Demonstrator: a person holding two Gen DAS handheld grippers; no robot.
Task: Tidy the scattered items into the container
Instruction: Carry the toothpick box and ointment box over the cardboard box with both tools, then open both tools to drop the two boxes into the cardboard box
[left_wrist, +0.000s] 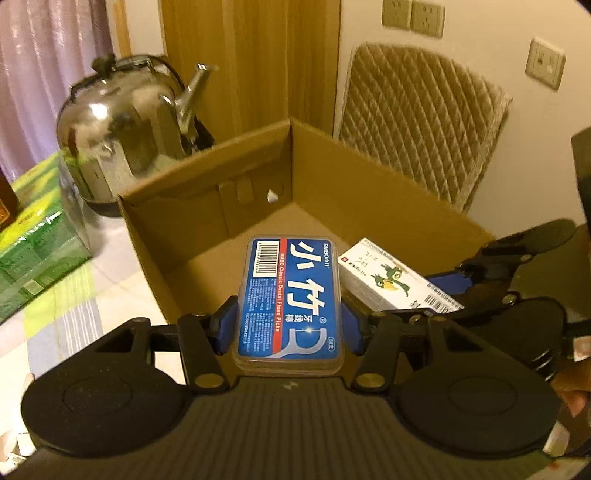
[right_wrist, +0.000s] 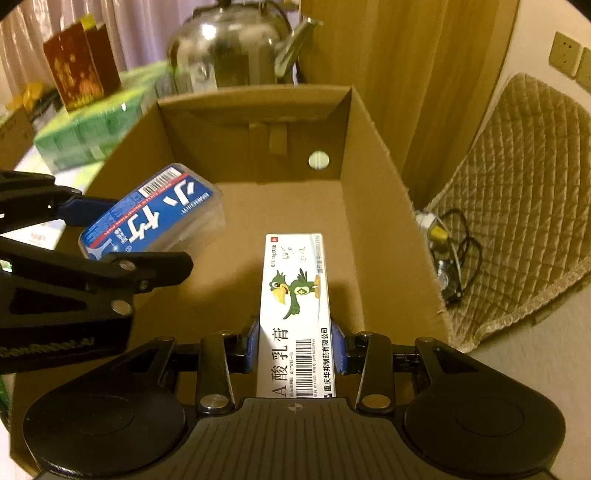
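My left gripper (left_wrist: 290, 325) is shut on a clear case of dental floss picks (left_wrist: 291, 299) with a blue label, held over the open cardboard box (left_wrist: 177, 229). The same floss case (right_wrist: 155, 214) shows at the left of the right wrist view, with the left gripper (right_wrist: 122, 236) around it. My right gripper (right_wrist: 295, 347) is shut on a long white ointment box (right_wrist: 295, 310) printed with a green bird, also held over the cardboard box (right_wrist: 373, 192). That ointment box (left_wrist: 391, 277) appears to the right in the left wrist view, the right gripper (left_wrist: 461, 284) behind it. The box floor below looks bare.
A shiny steel kettle (left_wrist: 118, 136) stands behind the box. Green packs (left_wrist: 33, 251) lie to its left, with a red carton (right_wrist: 81, 70) further back. A quilted beige pad (right_wrist: 517, 206) leans at the right, with cables (right_wrist: 450, 258) beside the box wall. Wall sockets (left_wrist: 413, 16) are above.
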